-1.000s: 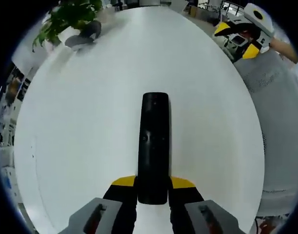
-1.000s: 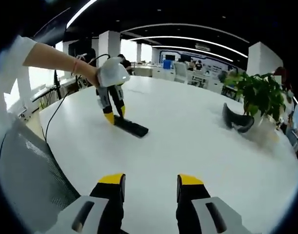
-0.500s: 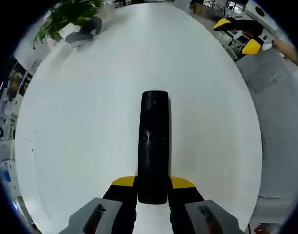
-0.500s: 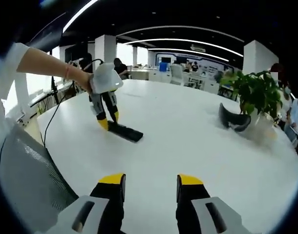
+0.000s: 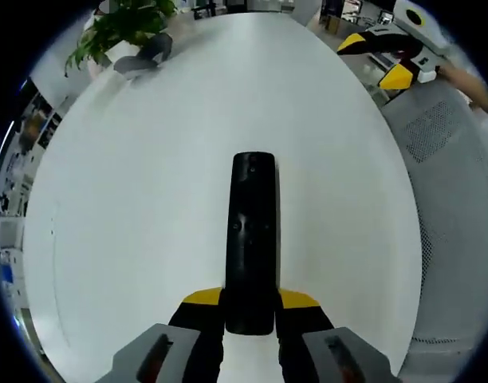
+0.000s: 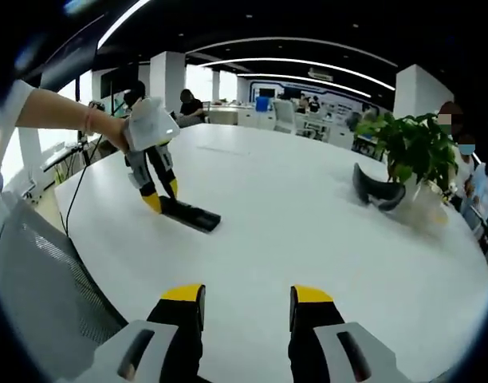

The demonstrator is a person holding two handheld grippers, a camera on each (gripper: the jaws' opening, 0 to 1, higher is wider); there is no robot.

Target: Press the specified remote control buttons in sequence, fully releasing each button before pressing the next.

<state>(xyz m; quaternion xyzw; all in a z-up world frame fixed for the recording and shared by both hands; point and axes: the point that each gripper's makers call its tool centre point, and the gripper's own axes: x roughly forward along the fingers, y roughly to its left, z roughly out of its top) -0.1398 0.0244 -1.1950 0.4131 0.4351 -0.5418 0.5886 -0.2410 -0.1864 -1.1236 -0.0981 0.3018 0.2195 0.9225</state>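
The left gripper (image 5: 250,307) is clamped on the near end of the rigid, light, probably slick remote control (image 5: 252,239) on the white surface (image 5: 132,199); the right gripper (image 6: 248,307) hangs open, empty.

A long, slim black remote control (image 5: 253,239) is seen lying flat on the white table (image 5: 132,199), running lengthwise up the lower centre of the left gripper view. In the right gripper view it (image 6: 190,215) is seen small, at centre left.
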